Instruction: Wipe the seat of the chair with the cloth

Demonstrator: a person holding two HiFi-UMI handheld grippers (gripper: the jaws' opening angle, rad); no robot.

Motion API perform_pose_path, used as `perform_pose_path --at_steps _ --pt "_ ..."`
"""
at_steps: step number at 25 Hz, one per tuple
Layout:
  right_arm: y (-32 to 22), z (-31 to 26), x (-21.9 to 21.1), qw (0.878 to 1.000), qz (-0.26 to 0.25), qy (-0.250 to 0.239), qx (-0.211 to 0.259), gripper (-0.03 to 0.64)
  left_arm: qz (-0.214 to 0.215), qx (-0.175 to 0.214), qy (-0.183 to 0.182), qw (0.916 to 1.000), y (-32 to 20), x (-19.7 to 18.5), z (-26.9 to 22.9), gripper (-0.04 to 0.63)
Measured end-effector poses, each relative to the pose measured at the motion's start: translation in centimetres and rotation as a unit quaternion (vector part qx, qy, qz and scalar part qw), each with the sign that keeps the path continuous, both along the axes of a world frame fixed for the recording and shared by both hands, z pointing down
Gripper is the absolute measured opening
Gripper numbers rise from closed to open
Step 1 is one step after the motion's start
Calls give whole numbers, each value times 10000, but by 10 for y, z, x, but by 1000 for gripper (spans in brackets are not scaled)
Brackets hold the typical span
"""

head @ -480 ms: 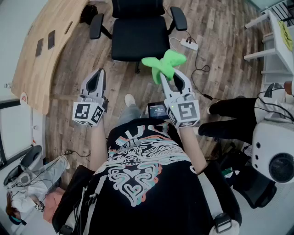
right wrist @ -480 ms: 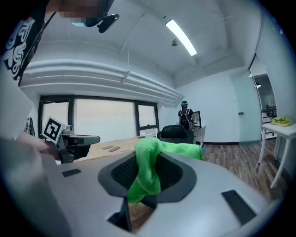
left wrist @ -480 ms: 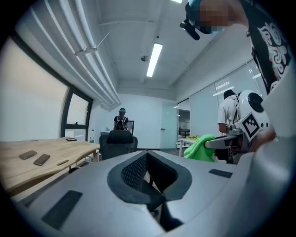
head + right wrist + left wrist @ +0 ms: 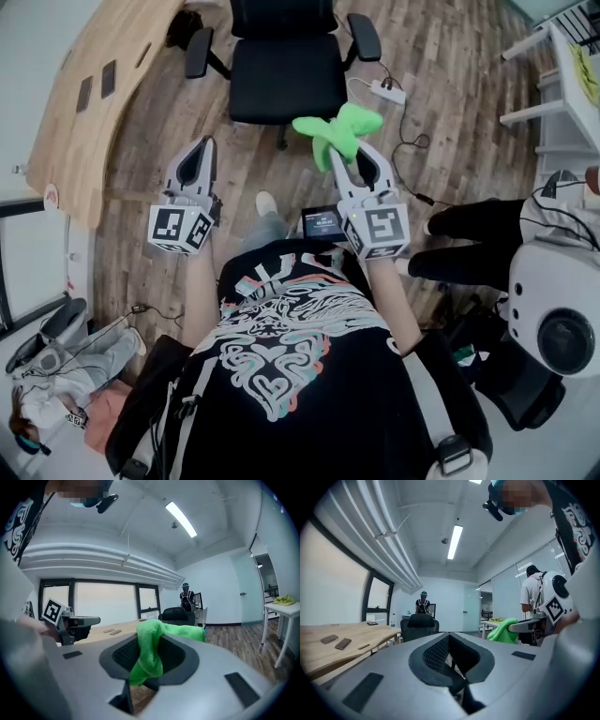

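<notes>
A black office chair [image 4: 283, 70] stands ahead of me on the wood floor, its seat bare; it also shows small and far off as the chair [image 4: 419, 626] in the left gripper view and the chair [image 4: 177, 617] in the right gripper view. My right gripper [image 4: 351, 156] is shut on a bright green cloth [image 4: 337, 130], held in the air short of the chair's front right corner. The cloth [image 4: 151, 649] bunches between the jaws and drapes over them. My left gripper [image 4: 196, 163] is shut with nothing in it, level with the right one and well short of the chair.
A curved wooden desk [image 4: 98, 103] runs along the left with small dark objects on it. A white power strip [image 4: 386, 91] and cable lie on the floor right of the chair. White shelving [image 4: 562, 84] stands at far right. A person [image 4: 423, 604] stands at the room's far end.
</notes>
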State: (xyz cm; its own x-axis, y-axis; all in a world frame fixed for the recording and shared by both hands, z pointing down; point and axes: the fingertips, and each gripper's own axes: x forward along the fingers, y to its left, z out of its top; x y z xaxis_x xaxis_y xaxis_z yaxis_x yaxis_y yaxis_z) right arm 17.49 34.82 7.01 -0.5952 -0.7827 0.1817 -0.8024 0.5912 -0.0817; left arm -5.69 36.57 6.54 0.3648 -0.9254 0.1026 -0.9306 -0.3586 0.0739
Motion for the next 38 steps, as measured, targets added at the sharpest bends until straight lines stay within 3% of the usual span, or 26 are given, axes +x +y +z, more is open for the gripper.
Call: perform_pose_path --at_steps 9,15,27,33,38 --pt "-1 2 1 10000 -83 -55 1 104 -222 17 69 9997 9 -12 2 -2" --pt "-10 -1 -4 10000 -96 -25 -6 104 -182 -87 654 9977 0 -20 3 -2" --pt "-63 20 -17 9998 27 44 -173 104 -88 -16 281 9996 -63 -30 21 -2" --pt "-125 34 -42 9993 15 181 -330 104 -34 -133 290 9995 -131 -54 34 -2" --pt "-186 34 -63 9989 148 323 -310 104 109 -115 61 9999 -198 -76 36 -2"
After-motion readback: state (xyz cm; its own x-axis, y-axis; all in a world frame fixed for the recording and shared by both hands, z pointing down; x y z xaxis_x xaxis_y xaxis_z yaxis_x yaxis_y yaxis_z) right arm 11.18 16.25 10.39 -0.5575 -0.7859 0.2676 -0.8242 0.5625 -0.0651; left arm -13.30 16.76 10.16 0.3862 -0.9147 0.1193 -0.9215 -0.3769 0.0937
